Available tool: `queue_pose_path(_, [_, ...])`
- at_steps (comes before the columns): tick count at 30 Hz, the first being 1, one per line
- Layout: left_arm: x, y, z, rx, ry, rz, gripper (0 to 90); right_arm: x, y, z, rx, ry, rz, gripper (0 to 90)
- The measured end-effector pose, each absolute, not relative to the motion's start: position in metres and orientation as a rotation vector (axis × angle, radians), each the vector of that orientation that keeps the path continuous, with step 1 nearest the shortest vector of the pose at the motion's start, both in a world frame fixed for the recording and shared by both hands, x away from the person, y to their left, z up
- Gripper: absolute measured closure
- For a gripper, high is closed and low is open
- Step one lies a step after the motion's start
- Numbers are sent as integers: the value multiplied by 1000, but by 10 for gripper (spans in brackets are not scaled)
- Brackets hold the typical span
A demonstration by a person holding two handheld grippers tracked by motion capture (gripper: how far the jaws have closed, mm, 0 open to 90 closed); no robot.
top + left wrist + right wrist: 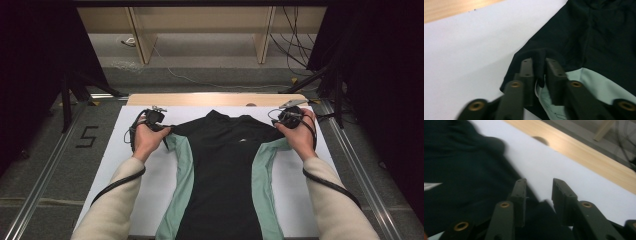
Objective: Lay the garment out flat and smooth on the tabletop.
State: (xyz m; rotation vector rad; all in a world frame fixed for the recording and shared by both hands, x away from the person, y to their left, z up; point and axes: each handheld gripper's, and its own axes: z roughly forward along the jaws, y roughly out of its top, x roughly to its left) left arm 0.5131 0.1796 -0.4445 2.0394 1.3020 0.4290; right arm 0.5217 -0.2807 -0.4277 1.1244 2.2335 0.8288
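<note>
On the white desk our black-and-green shirt lies flat, front up, unfolded; left fingers part-open around a shoulder fold, right fingers part-open over the other shoulder, gripping nothing, so folding remains.

Bottom edge of the high view chops off the shirt's hem; beneath the right gripper its shoulder cloth smears into blur.

Overhead forward-down; tong-mounted close-ups, shared garment
</note>
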Motion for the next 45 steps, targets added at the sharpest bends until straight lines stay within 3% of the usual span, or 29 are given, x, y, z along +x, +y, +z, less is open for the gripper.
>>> queue_pose_path(7, [459, 180, -429, 2035, 1162, 430, 555, 445, -266, -431, 1076, 2426, 1005, 613])
queue_pose_path(16, [368, 156, -463, 2235, 1003, 56, 517, 375, -261, -460, 1188, 2645, 1007, 643])
queue_pose_path(20, [355, 143, -477, 2296, 977, 3, 655, 369, -253, -466, 1203, 2713, 940, 765])
queue_pose_path(24, [355, 141, -474, 2323, 969, 6, 881, 369, -251, -467, 1215, 2764, 894, 899])
queue_pose_path(35, [344, 149, -466, 2330, 970, -31, 886, 357, -265, -459, 1226, 2789, 769, 900])
queue_pose_path(37, [346, 152, -465, 2327, 969, -65, 867, 355, -266, -459, 1218, 2797, 762, 900])
queue_pose_path(39, [351, 157, -459, 2278, 973, -81, 764, 355, -265, -459, 1213, 2801, 773, 900])
queue_pose_path(43, [379, 185, -432, 2126, 1008, 107, 575, 355, -266, -458, 1217, 2782, 834, 895])
queue_pose_path(45, [404, 202, -419, 2066, 1059, 239, 552, 356, -268, -456, 1228, 2762, 863, 867])
